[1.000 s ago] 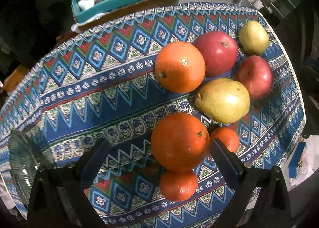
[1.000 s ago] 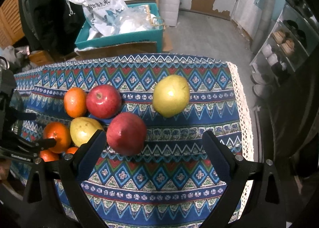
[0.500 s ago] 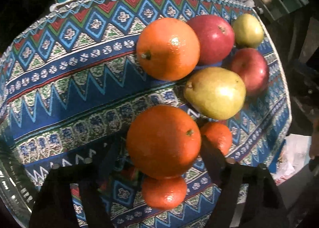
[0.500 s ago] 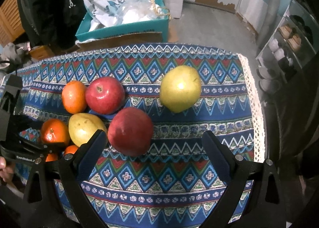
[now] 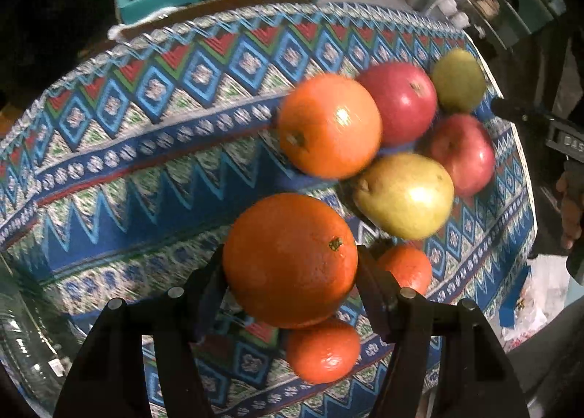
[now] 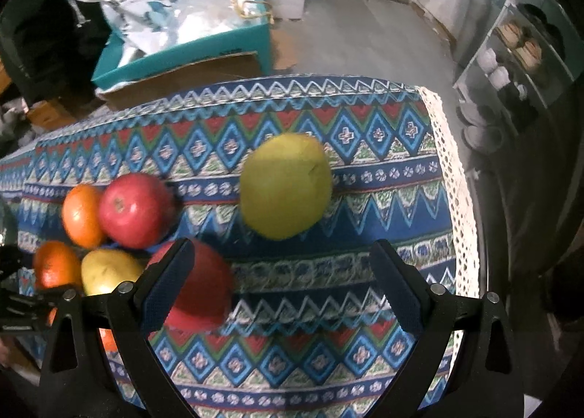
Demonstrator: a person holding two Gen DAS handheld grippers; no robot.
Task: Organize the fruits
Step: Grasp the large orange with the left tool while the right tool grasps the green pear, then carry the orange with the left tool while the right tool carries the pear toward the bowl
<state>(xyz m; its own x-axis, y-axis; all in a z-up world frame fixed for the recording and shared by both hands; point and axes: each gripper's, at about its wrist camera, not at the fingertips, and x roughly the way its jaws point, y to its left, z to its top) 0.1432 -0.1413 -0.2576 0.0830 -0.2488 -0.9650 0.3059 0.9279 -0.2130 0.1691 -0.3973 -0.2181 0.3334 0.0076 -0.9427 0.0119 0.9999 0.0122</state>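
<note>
Left gripper (image 5: 290,268) jaws clamped on the big orange (image 5: 290,260), held just above the patterned tabletop (image 5: 146,148), likely bound for the glass bowl (image 5: 22,337) at left. Right gripper (image 6: 281,283) jaws wide apart, lined up toward the green pear (image 6: 286,186).

Both grippers (image 5: 290,261) (image 6: 281,272) were black, with silver screws; the right one's fingers (image 6: 166,284) wore dark blue pads.
</note>
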